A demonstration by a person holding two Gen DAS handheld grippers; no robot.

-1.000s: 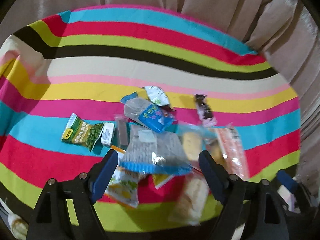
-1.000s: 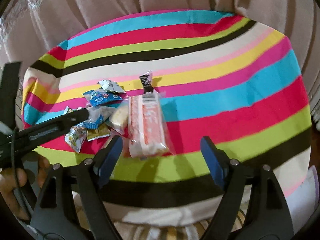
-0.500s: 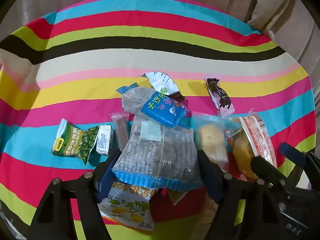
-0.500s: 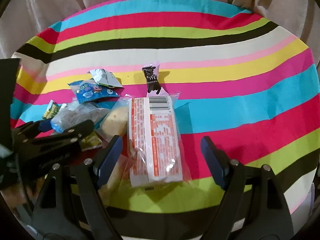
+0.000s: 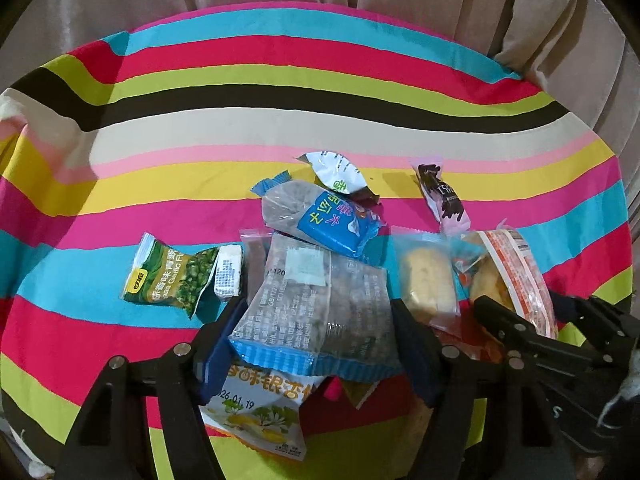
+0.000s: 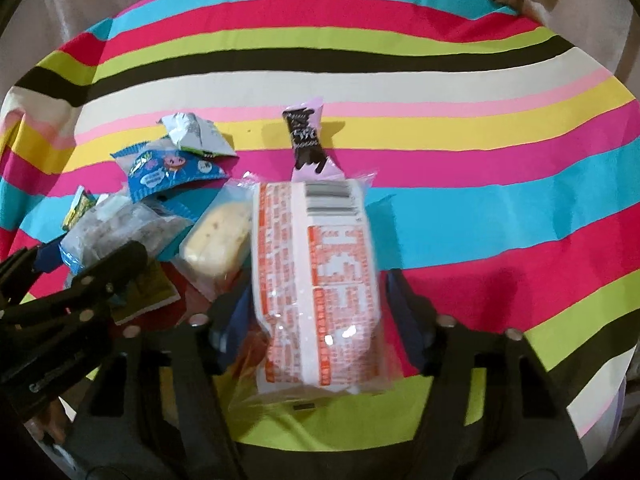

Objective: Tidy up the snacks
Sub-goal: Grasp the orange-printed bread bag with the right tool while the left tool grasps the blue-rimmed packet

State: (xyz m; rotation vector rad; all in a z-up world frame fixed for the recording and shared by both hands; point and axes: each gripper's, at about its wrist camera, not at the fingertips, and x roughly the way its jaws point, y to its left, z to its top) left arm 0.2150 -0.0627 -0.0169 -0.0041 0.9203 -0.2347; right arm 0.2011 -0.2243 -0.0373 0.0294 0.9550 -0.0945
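1. While the left tool (image 5: pixel 316 336) has just been narrowing, straddles the clear blue-edged packet (image 5: pixel 316 312) atop the snack pile; fingers at its sides, pinch uncertain.
2. Right tool (image 6: pixel 312 312), jaws just drawn in, flanking the orange-printed packet (image 6: pixel 320 280) on the striped bench (image 6: pixel 480 200); grip unclear.
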